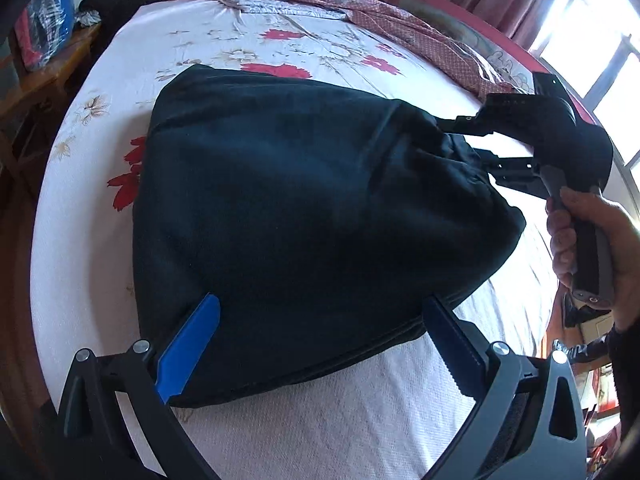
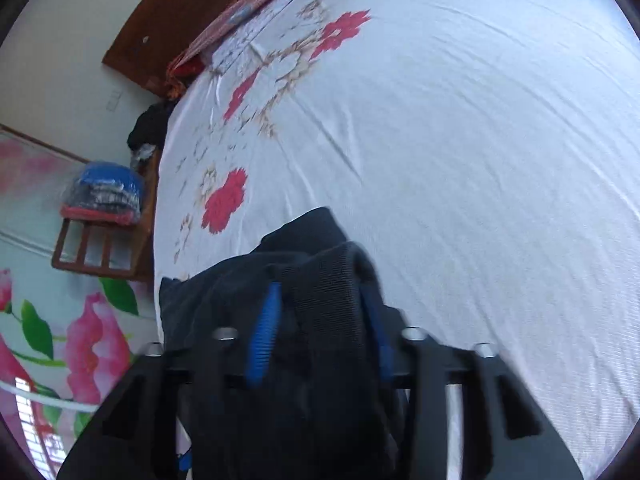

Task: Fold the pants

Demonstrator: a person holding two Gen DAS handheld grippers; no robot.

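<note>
Dark navy pants (image 1: 304,216) lie folded in a thick bundle on a white bed sheet with red flowers (image 1: 224,56). My left gripper (image 1: 320,312) is open, its blue fingers spread wide at the bundle's near edge, holding nothing. My right gripper (image 1: 464,148) reaches in from the right and grips the bunched waistband end. In the right wrist view the right gripper (image 2: 320,300) is shut on the ribbed waistband of the pants (image 2: 320,280), with cloth bunched between its blue pads (image 2: 264,332).
A pink patterned blanket (image 1: 360,4) and pillows lie at the bed's head by the wooden headboard (image 2: 160,24). A wooden side table (image 2: 100,244) with folded clothes stands beside the bed. A window is at the right.
</note>
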